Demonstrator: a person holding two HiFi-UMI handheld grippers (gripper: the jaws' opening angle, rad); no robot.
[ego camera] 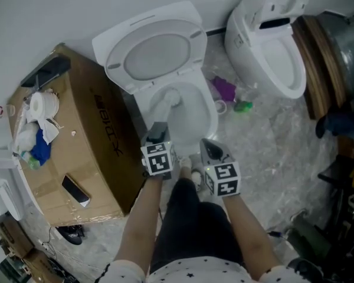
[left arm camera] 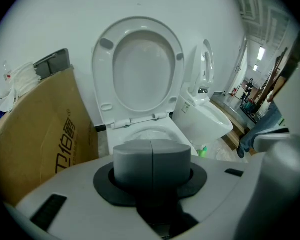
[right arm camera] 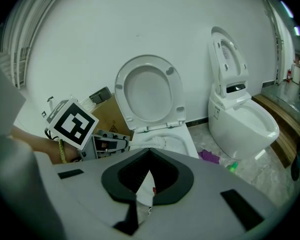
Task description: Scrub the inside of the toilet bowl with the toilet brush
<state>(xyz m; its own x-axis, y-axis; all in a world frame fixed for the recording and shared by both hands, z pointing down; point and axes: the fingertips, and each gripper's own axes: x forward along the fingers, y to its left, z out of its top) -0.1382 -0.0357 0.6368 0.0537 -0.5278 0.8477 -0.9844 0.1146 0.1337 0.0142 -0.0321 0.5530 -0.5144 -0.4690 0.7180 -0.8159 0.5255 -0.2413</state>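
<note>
Head view: looks steeply down from above the person onto the toilet (ego camera: pixel 156 52), at close range. Left gripper view: low and near, facing the raised lid (left arm camera: pixel 140 69) head-on. Right gripper view: same heading, farther back and to the right. All three views share the toilet, the second toilet (ego camera: pixel 277 46) and the cardboard box (ego camera: pixel 88 134).

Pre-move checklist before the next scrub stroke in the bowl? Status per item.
1. Grip: left gripper shut on the toilet brush handle, as the right gripper view shows: ok.
2. Brush head inside the toilet bowl: ok.
3. Opening: raised seat stands up, clear of the bowl: ok.
4. Free hand: right gripper holds nothing, jaws look apart, short of the bowl: ok.
5. Bristles pressing on the porcelain: cannot tell.
</note>
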